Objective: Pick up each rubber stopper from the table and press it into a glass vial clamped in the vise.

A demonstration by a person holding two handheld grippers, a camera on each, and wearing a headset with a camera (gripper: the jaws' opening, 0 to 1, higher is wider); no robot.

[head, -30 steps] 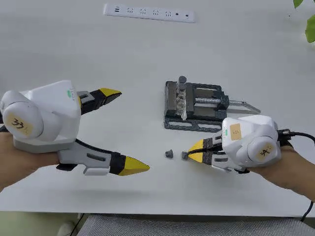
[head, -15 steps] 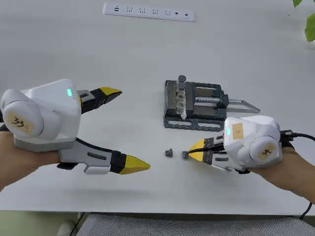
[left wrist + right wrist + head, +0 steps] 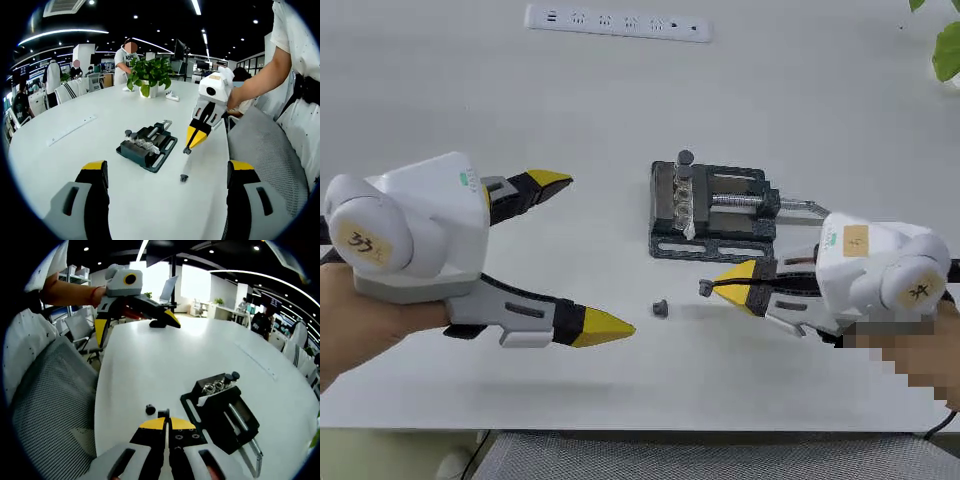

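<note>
Each gripper is built as a white moulded housing with a rounded end cap. On the left gripper (image 3: 588, 252), the jaws are formed as black arms with grey inlays and finished in pointed yellow tips. A tan sticker (image 3: 362, 250) handwritten "33" is fixed to the cap, and a small green mark (image 3: 463, 180) is set on the top. The right gripper (image 3: 728, 283) is made alike and is marked with two handwritten tan labels (image 3: 855, 240). A thin black cable (image 3: 931, 431) is seen at the near right edge. A white short-sleeved shirt (image 3: 295, 35) with fine dark specks is worn.
</note>
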